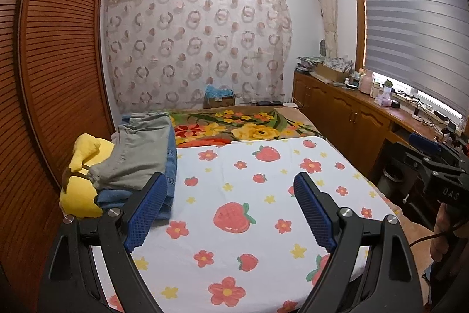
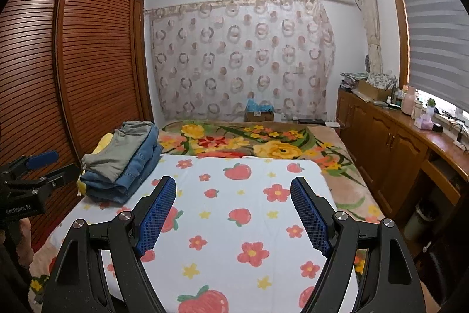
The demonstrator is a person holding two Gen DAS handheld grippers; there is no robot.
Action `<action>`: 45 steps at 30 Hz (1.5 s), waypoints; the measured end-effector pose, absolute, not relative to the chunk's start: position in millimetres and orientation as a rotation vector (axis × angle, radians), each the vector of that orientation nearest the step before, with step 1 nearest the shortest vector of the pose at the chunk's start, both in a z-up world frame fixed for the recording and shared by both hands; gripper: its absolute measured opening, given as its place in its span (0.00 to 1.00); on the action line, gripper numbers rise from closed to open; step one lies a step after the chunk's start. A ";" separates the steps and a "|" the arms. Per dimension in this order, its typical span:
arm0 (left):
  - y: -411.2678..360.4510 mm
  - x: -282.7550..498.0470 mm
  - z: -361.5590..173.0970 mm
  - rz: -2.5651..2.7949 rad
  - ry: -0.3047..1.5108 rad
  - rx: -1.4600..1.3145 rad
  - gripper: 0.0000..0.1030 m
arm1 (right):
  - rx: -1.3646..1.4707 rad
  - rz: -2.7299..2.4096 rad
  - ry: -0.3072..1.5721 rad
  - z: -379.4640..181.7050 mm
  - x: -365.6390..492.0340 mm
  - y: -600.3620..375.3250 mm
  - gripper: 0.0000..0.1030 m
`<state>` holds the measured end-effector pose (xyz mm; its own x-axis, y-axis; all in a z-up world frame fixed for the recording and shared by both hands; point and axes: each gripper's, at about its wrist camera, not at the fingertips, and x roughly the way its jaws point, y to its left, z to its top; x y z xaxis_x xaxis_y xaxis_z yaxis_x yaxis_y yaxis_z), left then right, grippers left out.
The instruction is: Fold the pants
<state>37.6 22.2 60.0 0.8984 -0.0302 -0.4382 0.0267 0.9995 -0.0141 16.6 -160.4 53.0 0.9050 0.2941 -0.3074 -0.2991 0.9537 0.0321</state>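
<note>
Stack of folded pants (image 2: 123, 163) at the left edge of the bed (image 2: 346, 187), toward its far end, seen from both wrist cameras. An olive-grey pair (image 1: 140, 148) lies on top, with folded blue denim (image 2: 137, 169) beneath it; how many denim pairs the stack holds cannot be told. A yellow item (image 1: 85, 166) sits just beside the stack, between it and the louvred wardrobe (image 2: 88, 63). The strawberry-and-flower sheet (image 1: 263, 195) covering the near part of the bed carries no unfolded garment, and a floral blanket (image 2: 263, 143) covers the far part.

The left tongs (image 1: 230, 210) and the right tongs (image 2: 234, 213) both stand spread wide and empty, their blue pads (image 2: 158, 213) apart above the sheet, touching nothing.

Judged from this arrangement, the folding visible here is finished: the pants in view are folded and stacked. Whether further pairs wait outside the cameras' view cannot be told; if so, the next would need laying out on the bare sheet.
</note>
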 end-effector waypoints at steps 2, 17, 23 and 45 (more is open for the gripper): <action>23.5 38.0 59.4 -0.025 0.454 -0.009 0.86 | -0.015 0.308 0.317 51.0 18.0 -161.2 0.80; 24.8 38.7 57.6 -0.023 0.460 -0.009 0.86 | -0.015 0.313 0.320 55.5 20.6 -171.9 0.80; 24.7 38.9 57.8 -0.023 0.460 -0.008 0.86 | -0.016 0.313 0.319 55.6 19.9 -170.7 0.80; 23.2 37.9 52.2 -0.023 0.454 -0.006 0.86 | -0.015 0.323 0.314 55.0 19.2 -174.7 0.80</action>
